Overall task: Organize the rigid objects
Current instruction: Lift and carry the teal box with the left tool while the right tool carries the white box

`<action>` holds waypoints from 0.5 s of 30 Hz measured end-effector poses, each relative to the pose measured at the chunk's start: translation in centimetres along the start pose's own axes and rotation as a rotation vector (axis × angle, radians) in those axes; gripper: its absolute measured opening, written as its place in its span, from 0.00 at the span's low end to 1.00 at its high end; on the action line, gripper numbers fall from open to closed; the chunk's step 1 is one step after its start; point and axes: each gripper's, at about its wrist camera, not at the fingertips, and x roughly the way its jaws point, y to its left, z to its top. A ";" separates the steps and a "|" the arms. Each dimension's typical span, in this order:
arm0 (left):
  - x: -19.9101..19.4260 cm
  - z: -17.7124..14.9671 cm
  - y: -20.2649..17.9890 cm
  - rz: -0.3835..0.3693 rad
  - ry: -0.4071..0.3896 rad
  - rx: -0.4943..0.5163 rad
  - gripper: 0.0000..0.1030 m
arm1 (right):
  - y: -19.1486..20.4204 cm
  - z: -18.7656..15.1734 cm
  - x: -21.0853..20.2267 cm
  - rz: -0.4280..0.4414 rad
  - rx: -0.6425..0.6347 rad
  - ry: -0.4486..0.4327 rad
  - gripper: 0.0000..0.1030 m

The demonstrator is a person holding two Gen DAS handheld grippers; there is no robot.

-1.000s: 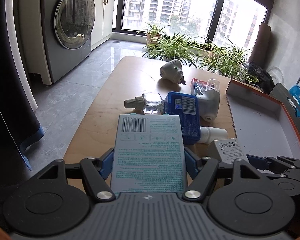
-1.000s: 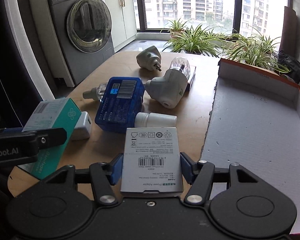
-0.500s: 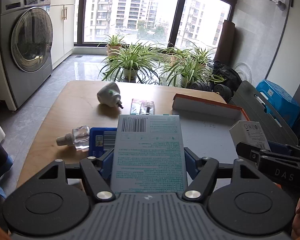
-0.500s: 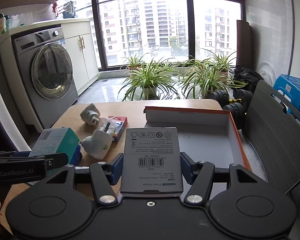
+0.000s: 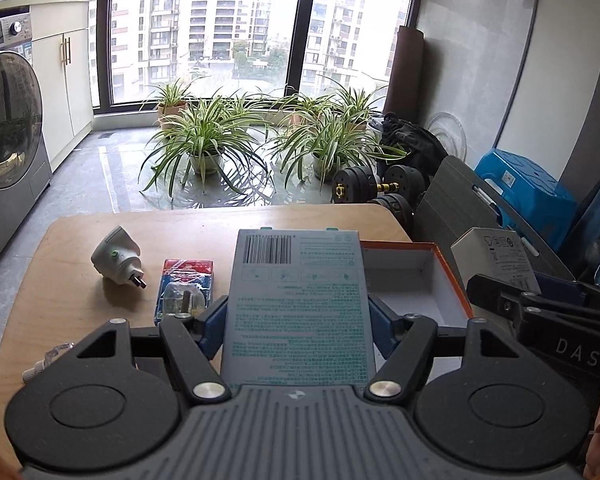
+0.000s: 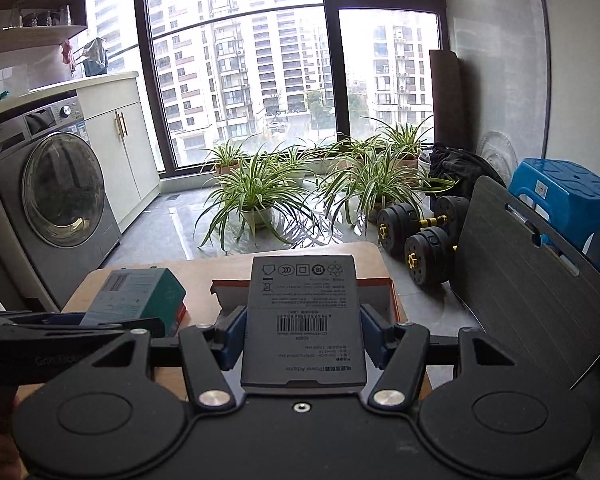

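Two cartons in hand, both stiff and probably light

Both grippers are clamped on cardboard. The left gripper (image 5: 298,320) has its blue pads pressed against the long side edges of a pale grey-and-teal printed rectangular carton (image 5: 298,304), held above the edge of the round-cornered wooden table (image 5: 60,280). The right gripper (image 6: 302,336) pinches a smaller white matt carton with a barcode and power-adapter print (image 6: 303,320) the same way, jaws partly closed across its width. Just ahead and below both sits the shallow orange-rimmed cardboard tray with a pale inside (image 5: 416,276), the likely destination.

I judge both cartons light, with flat smooth faces and crisp corners; thin board dents if squeezed hard, so gripping across the narrow sides near the middle suits them. Their coated faces could slide between the pads if tilted steeply.

Left on the table are a white moulded plastic plug-in device with metal pins (image 5: 116,258), rounded and harder to pinch, and a glossy clear blister pack on red-and-blue card (image 5: 184,290), which looks slippery.
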 end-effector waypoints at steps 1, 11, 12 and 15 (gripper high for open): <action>0.4 0.1 -0.2 -0.003 0.003 0.004 0.70 | -0.1 0.0 0.3 -0.001 0.002 0.005 0.69; 3.8 0.5 -0.5 0.003 0.042 0.012 0.70 | -0.7 0.1 3.6 -0.021 0.012 0.049 0.69; 4.0 0.6 -0.4 0.004 0.045 0.009 0.70 | -0.7 0.1 3.8 -0.023 0.011 0.050 0.69; 4.4 0.7 -0.4 0.006 0.045 0.005 0.70 | -0.6 0.0 4.5 -0.025 0.002 0.056 0.69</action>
